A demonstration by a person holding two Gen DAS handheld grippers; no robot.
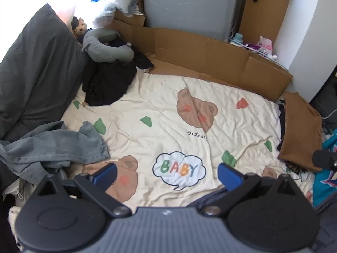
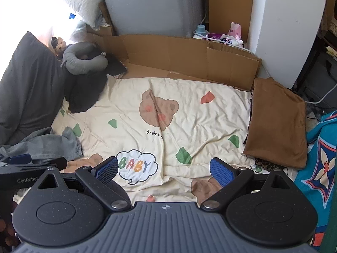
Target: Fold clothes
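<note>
A cream bear-print sheet (image 1: pixel 168 109) covers the bed; it also shows in the right wrist view (image 2: pixel 189 109). Crumpled blue-grey jeans (image 1: pixel 52 147) lie at its left edge, also seen in the right wrist view (image 2: pixel 48 143). A folded brown garment (image 1: pixel 301 130) lies on the right, on top of other folded clothes, and shows in the right wrist view (image 2: pixel 278 126). A black garment (image 1: pixel 109 84) lies bunched at the back left. My left gripper (image 1: pixel 167 176) is open and empty above the sheet's near part. My right gripper (image 2: pixel 164 170) is open and empty too.
A dark grey duvet (image 1: pixel 35 73) rises on the left. A grey neck pillow (image 1: pixel 109 46) and a soft toy (image 1: pixel 81 27) lie at the back left. Cardboard (image 1: pixel 210 57) lines the far side. A teal patterned cloth (image 2: pixel 322 158) hangs at the right edge.
</note>
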